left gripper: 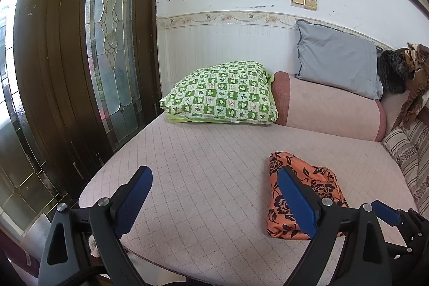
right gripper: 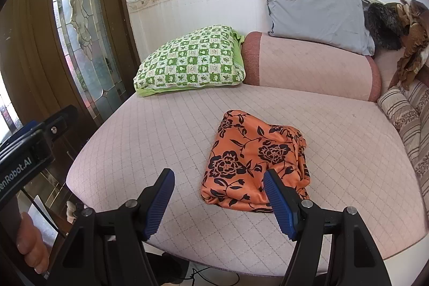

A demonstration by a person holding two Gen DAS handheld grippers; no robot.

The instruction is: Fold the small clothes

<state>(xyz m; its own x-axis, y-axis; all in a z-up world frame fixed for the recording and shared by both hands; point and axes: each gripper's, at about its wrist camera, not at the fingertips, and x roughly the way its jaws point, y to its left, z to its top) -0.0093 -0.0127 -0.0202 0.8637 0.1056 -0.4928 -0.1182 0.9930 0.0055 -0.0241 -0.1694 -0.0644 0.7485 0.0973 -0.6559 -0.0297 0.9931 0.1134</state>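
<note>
In the left wrist view, the left gripper (left gripper: 214, 195) is hanging nearest the lens with its blue-padded jaws spread wide and nothing between them, hovering over the near edge of the bed (left gripper: 203, 152). Held apart like that, it is gripping nothing. The orange flowered cloth (left gripper: 300, 195) is lying just beyond the right-hand finger, partly hidden behind it, toward the near right part of the bed. At the far edge a green checked pillow (left gripper: 222, 95) is resting beside a pink bolster (left gripper: 329, 109), with a grey cushion (left gripper: 340, 60) leaning on the wall, all well clear of the open quilted middle.

In the right wrist view, the right gripper (right gripper: 218, 195) is likewise sitting wide and empty above the near edge. The cloth (right gripper: 254, 162) is lying in a compact, layered bundle with rounded edges near the middle of the bed (right gripper: 161, 130), its near edge just behind the right-hand finger. Such a bundle would suit either a garment gathered up and waiting to be spread, or one already folded over and set down. The left gripper's body (right gripper: 29, 146) is showing at the left edge, with a hand (right gripper: 29, 243) below it.
</note>
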